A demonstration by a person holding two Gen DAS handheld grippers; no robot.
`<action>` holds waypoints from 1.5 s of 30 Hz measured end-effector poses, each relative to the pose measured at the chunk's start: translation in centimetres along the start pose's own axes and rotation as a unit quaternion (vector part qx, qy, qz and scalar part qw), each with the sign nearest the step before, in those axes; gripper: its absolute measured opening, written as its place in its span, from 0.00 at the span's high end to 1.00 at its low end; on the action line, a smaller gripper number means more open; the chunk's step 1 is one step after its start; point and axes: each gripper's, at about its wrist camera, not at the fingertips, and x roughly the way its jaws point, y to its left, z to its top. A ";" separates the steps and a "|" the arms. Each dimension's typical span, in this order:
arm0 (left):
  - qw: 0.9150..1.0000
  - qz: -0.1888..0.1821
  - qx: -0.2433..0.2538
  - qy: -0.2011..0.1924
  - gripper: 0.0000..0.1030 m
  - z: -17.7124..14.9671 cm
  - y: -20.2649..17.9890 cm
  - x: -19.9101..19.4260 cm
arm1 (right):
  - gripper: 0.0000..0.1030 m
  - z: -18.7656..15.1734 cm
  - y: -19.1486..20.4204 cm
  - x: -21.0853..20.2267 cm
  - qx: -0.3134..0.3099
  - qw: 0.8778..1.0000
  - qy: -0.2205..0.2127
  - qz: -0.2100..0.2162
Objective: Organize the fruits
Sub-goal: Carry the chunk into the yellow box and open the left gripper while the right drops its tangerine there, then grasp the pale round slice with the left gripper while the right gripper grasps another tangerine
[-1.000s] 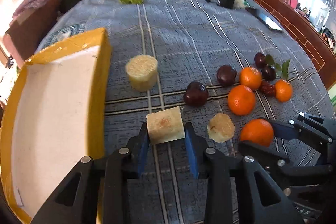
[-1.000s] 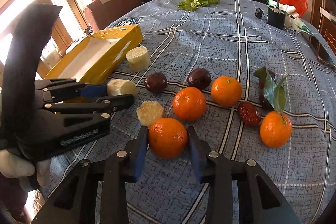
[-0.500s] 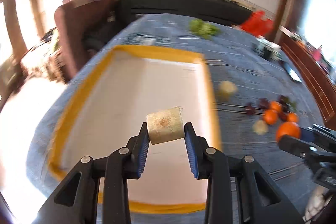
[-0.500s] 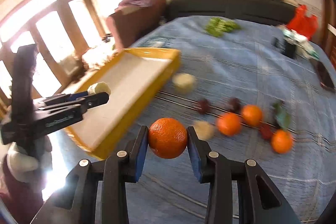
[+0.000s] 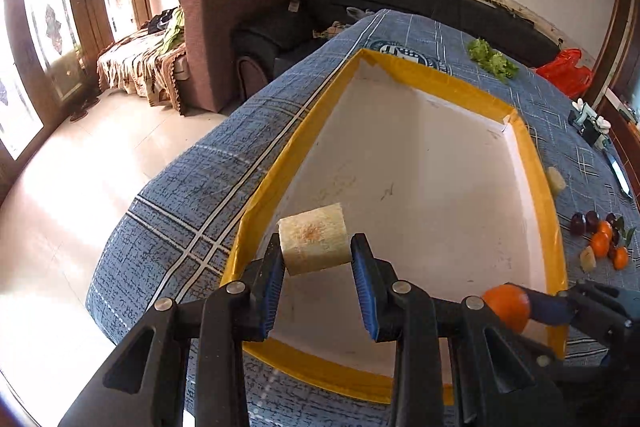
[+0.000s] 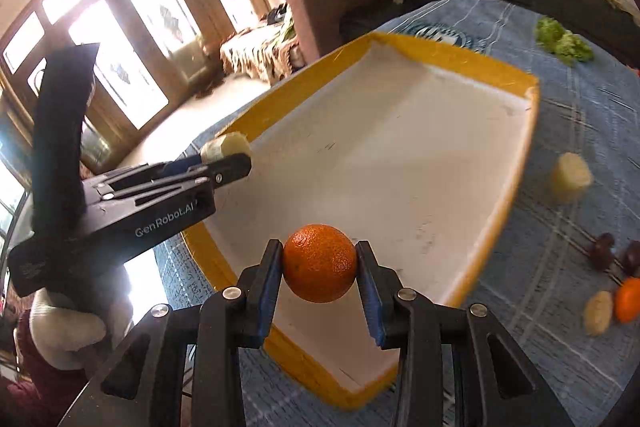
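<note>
Fruit goes in now: lower your left gripper (image 5: 316, 259), clamped on the pale chunk (image 5: 313, 243), toward the tray's (image 5: 536, 163) near-left corner before releasing.

Four oranges (image 5: 506, 307), three pale cut chunks (image 5: 314, 245) and at least three dark fruits (image 5: 577, 223) were counted, alongside one yellow-rimmed tray (image 5: 460, 89) and one leafy green bunch (image 5: 494, 61) on the cloth (image 5: 180, 227).

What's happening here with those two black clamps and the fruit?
A person is sorting fruit with a hand-held gripper in each hand. The left gripper is shut on a pale cut fruit chunk, the right gripper on an orange. Both hang over the yellow-rimmed tray, whose white floor is bare in both views. More fruit lies on the blue cloth beside it.
</note>
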 end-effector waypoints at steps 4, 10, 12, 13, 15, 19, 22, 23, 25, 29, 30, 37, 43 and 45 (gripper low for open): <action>1.000 0.001 -0.001 0.009 0.68 -0.3 0.3 0.5 | 0.60 -0.3 0.7 1.4 -0.010 1.000 0.010 -0.003; 1.000 -0.003 0.000 0.012 0.55 -0.4 -0.2 0.2 | 0.59 0.3 0.6 2.3 -0.006 1.000 0.012 -0.010; 1.000 -0.004 -0.003 0.008 0.52 -0.4 -0.3 -0.3 | 0.53 0.6 0.6 2.2 0.001 1.000 0.008 -0.006; 1.000 -0.004 -0.005 0.004 0.51 -0.3 -0.3 -0.7 | 0.51 0.6 0.7 2.0 0.003 1.000 0.004 -0.004; 1.000 0.004 -0.014 -0.006 0.42 -0.1 0.0 -1.5 | 0.43 0.6 1.0 1.3 0.004 1.000 -0.006 -0.005; 0.999 -0.005 -0.037 -0.038 0.38 -0.1 0.5 -4.2 | 0.44 0.1 0.9 -0.6 0.008 1.000 -0.029 -0.009; 0.997 -0.023 -0.042 -0.055 0.37 -0.1 0.1 -5.8 | 0.44 -0.6 0.2 -2.7 0.025 0.998 -0.052 -0.006; 0.997 -0.028 -0.041 -0.058 0.36 -0.1 -0.2 -6.2 | 0.44 -1.0 0.0 -3.4 0.031 0.998 -0.061 -0.008; 0.997 -0.040 -0.031 -0.066 0.36 -0.1 -1.4 -7.1 | 0.44 -1.5 -0.9 -5.0 0.043 0.996 -0.077 -0.011; 0.996 -0.057 0.001 -0.076 0.31 -0.3 -4.4 -8.4 | 0.43 -3.5 -3.3 -8.4 0.070 0.992 -0.103 -0.026; 0.995 -0.061 0.011 -0.077 0.31 -0.3 -5.1 -8.7 | 0.43 -4.3 -4.5 -9.5 0.081 0.990 -0.109 -0.035; 0.989 -0.115 0.072 -0.065 0.30 -0.8 -11.2 -8.6 | 0.42 -9.4 -13.3 -15.3 0.170 0.971 -0.133 -0.105; 0.981 -0.171 0.092 -0.018 0.30 -1.7 -15.6 -6.3 | 0.43 -10.2 -19.1 -16.1 0.231 0.957 -0.139 -0.108; 0.978 -0.180 0.106 -0.009 0.30 -2.2 -17.1 -5.8 | 0.43 -9.4 -19.9 -15.2 0.236 0.957 -0.136 -0.097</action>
